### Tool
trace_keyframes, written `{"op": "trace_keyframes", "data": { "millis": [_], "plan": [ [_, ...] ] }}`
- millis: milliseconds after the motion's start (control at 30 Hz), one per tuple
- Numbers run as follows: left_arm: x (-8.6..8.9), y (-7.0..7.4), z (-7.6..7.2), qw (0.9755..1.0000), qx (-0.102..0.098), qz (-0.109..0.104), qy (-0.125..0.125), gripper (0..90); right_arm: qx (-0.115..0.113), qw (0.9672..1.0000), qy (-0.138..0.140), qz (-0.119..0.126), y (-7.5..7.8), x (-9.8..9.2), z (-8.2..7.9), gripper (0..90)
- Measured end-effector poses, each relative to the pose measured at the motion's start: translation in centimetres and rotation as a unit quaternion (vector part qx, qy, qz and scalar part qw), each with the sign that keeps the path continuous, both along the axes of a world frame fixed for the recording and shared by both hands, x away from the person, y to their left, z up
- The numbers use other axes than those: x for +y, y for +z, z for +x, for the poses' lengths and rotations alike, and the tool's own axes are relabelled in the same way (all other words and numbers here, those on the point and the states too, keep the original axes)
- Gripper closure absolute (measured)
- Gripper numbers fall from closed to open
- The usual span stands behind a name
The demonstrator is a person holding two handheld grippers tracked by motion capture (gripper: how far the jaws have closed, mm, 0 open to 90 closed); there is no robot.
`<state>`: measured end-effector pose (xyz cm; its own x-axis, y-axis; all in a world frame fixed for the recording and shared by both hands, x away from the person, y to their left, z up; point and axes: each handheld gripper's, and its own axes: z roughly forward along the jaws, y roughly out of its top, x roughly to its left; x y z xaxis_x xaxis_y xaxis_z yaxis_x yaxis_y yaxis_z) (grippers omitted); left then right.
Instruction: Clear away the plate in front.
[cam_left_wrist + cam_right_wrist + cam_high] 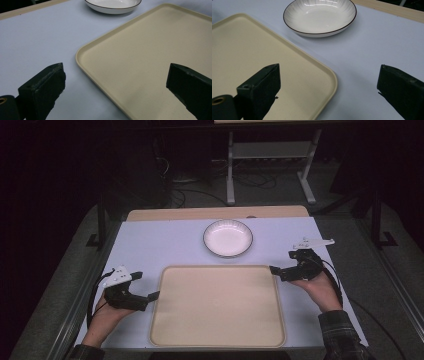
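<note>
Both claws stood apart and empty — left claw (154, 295) and right claw (273, 269) flanking the tray (218, 306), seemingly poised to grip its sides — bowl (228, 238) beyond.

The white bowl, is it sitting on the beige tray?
No, the bowl rests on the table just beyond the far edge of the tray, apart from it.

I worked with two black grippers, left (150, 296) and right (274, 269), each topped by a pale three-cornered plate and trailing a black cable. Their blocky jaws had rough, worn pads (47, 92). The right sleeve (342, 332) was dark plaid.
</note>
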<state>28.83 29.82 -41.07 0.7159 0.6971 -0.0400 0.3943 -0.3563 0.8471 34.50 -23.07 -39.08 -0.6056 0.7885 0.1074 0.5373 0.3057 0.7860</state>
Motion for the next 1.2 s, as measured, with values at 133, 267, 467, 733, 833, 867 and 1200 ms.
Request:
{"op": "trace_keyframes", "data": {
  "millis": [133, 267, 467, 733, 833, 867, 1200],
  "plan": [
    [0.0, 0.0, 0.0, 1.0, 0.001, -0.001, 0.0, 1.5, 0.002, 1.0, -0.003, 0.002, 0.0, 0.1, 0.5, 5.0],
    [0.1, 0.0, -0.1, 1.0, 0.0, -0.006, 0.0, 1.5, 0.008, 1.0, -0.004, -0.002, 0.0, 0.5, 1.4, 5.7],
    [0.2, 0.0, -0.1, 1.0, 0.001, -0.008, 0.001, 1.5, 0.012, 0.9999, -0.003, -0.004, -0.1, 1.0, 2.2, 6.6],
    [0.3, 0.0, -0.1, 0.9999, 0.001, -0.011, 0.0, 1.5, 0.028, 0.9996, 0.001, -0.001, -0.3, 1.7, 4.0, 9.0],
    [0.3, 0.0, -0.1, 0.9999, 0.001, -0.011, -0.001, 1.5, 0.03, 0.9996, 0.001, 0.002, -0.3, 1.8, 4.3, 10.0],
    [0.3, 0.0, -0.1, 0.9999, 0.001, -0.011, -0.001, 1.5, 0.031, 0.9995, 0.0, 0.005, -0.3, 1.8, 4.5, 10.4],
    [0.4, 0.0, -0.1, 0.9999, 0.0, -0.013, 0.0, 1.5, 0.048, 0.9988, 0.003, 0.0, 0.0, 2.6, 6.4, 12.3]
  ]
}}
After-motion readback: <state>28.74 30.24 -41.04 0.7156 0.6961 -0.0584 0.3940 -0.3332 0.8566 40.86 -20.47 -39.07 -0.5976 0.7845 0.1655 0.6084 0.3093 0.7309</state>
